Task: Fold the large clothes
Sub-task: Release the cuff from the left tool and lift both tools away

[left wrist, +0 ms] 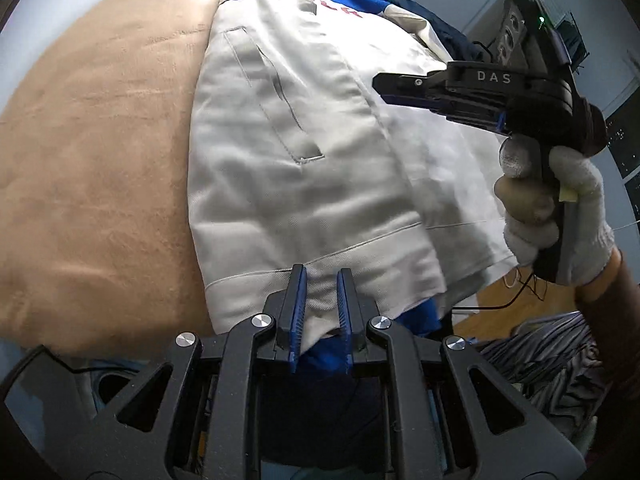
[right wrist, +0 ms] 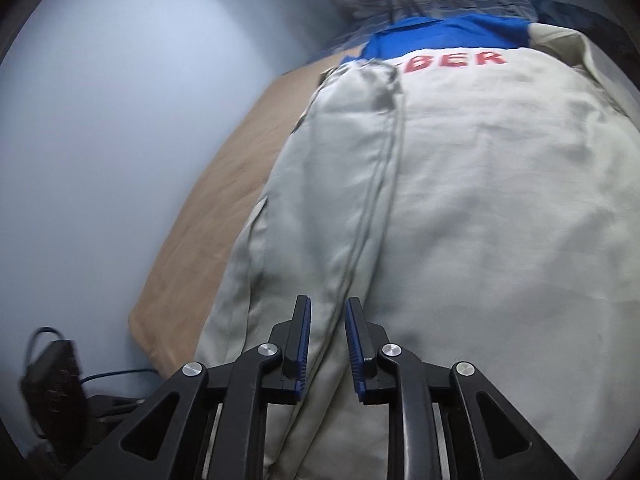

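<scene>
Jacket (left wrist: pixel 320 160) hem pinched by left claw (left wrist: pixel 321 280); gloved hand (left wrist: pixel 556 216) holds right claw (left wrist: pixel 384 84) level, parted, empty.

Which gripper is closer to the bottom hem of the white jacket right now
Left. The left gripper sits right at the jacket's bottom hem, fingers straddling its edge. The right gripper hovers farther up over the jacket's body, clear of the hem.

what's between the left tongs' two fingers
The hem of the white jacket, with blue fabric beneath, runs between the left tongs; the left wrist view shows it.
</scene>
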Demonstrator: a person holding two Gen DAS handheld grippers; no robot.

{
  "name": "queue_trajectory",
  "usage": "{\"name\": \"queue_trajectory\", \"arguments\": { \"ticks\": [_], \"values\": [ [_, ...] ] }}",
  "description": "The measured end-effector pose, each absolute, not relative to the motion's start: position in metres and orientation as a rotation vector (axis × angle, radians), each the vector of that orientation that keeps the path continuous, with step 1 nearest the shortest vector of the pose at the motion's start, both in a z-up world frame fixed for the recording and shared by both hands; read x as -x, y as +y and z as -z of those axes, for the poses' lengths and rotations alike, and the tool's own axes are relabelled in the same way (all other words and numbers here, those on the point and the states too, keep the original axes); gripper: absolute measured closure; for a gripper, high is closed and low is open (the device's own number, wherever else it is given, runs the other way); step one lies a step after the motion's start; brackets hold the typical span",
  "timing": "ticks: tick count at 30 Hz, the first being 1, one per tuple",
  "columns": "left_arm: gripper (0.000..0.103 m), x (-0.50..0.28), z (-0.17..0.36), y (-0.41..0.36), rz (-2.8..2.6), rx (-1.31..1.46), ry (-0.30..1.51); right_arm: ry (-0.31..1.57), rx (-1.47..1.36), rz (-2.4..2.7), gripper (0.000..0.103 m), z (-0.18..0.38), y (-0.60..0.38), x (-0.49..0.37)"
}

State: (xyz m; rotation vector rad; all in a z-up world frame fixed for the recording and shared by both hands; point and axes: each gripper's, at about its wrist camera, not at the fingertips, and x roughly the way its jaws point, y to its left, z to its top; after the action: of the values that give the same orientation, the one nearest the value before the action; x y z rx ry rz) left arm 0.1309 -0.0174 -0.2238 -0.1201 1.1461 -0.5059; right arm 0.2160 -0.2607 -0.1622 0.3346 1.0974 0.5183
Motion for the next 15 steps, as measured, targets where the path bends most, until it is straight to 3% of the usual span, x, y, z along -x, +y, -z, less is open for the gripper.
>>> {"name": "queue_trajectory", "arguments": {
  "ticks": [6,10,12,14,15],
  "values": [
    [0.09,-0.125,0.212,-0.02,0.525,0.079,1.125,1.153,-0.315,-0.513,0.088,0.198,-0.249,-0.214],
    [0.09,-0.121,0.156,0.011,0.462,0.083,0.924,1.085,-0.285,-0.519,0.082,0.168,-0.259,-0.202],
    [0.089,-0.12,0.133,0.03,0.435,0.118,0.853,1.043,-0.254,-0.497,0.074,0.151,-0.267,-0.193],
    [0.077,-0.121,0.118,0.043,0.426,0.153,0.82,0.983,-0.243,-0.455,0.064,0.129,-0.286,-0.18],
    [0.06,-0.122,0.114,0.047,0.421,0.16,0.81,0.967,-0.248,-0.441,0.064,0.121,-0.295,-0.175]
  ]
}}
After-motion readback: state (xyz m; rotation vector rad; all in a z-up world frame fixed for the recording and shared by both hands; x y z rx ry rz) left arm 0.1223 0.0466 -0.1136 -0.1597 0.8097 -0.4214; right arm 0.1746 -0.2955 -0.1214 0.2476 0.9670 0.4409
